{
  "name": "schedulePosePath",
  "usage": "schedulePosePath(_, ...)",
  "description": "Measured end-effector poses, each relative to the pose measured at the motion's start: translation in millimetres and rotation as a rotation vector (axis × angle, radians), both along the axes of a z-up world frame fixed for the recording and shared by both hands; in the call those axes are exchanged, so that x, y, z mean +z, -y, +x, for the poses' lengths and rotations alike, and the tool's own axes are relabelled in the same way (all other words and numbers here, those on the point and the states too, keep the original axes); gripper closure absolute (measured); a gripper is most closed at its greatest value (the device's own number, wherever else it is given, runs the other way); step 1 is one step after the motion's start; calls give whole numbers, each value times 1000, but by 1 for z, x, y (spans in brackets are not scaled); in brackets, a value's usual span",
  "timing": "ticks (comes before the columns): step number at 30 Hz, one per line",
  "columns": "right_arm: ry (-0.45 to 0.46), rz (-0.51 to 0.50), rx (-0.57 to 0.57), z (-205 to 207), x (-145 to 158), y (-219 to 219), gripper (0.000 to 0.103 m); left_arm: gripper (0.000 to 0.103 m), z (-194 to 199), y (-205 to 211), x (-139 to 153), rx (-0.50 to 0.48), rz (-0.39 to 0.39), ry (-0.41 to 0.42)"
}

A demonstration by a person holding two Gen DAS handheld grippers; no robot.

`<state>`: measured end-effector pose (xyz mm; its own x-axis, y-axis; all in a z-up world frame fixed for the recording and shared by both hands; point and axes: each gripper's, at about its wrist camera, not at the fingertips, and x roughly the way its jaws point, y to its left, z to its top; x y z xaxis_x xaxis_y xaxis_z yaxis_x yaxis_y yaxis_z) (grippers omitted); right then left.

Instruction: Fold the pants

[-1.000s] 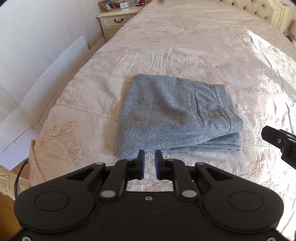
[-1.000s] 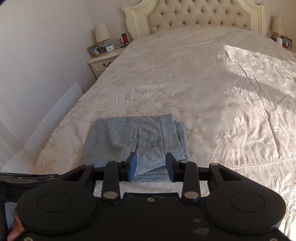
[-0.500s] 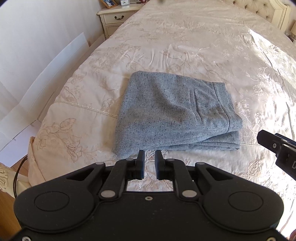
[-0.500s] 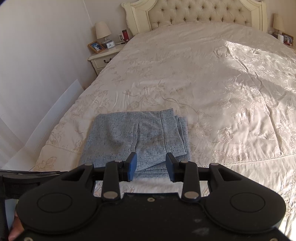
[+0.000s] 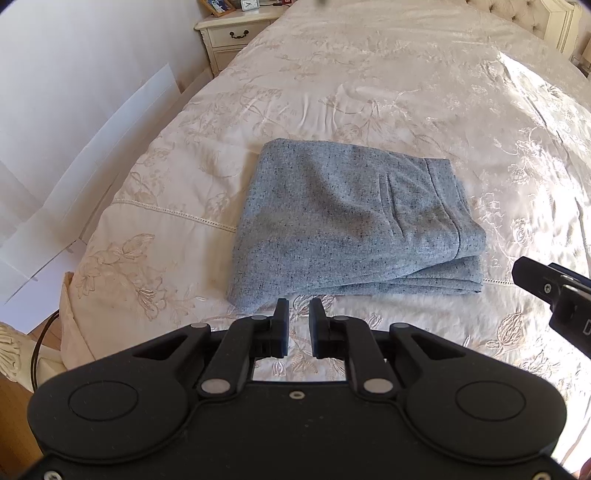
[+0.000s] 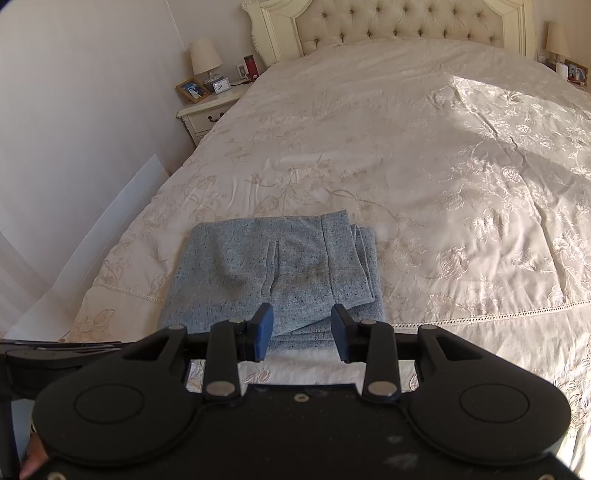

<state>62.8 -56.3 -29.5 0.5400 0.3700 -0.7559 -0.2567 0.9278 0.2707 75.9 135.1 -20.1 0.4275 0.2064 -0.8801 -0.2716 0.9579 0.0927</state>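
Note:
Grey speckled pants (image 5: 343, 221) lie folded into a thick rectangle near the foot of the bed, layered edges to the right. My left gripper (image 5: 298, 308) hovers just short of the pants' near edge, its jaws a narrow gap apart with only bedspread showing between them. My right gripper (image 6: 302, 314) hangs over the near right corner of the pants (image 6: 273, 273), jaws wide apart and holding nothing. Part of the right gripper's body (image 5: 554, 291) shows at the right edge of the left wrist view.
The cream embroidered bedspread (image 6: 424, 155) stretches to a tufted headboard (image 6: 399, 18). A nightstand (image 6: 207, 114) with a lamp, clock and photo stands at the far left. White boards (image 5: 92, 147) lean on the left wall beside the bed.
Both views drift only slightly. The pants lie as before and neither gripper's opening has changed.

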Motion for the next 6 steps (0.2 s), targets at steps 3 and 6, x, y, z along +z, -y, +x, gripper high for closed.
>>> schedulePosePath(3, -1, 3, 2, 0, 0, 1, 66, 83, -1, 2, 0, 0, 6, -1)
schedulePosePath(6, -4, 5, 5, 0, -1, 3, 66, 83, -2, 5, 0, 2, 9, -3)
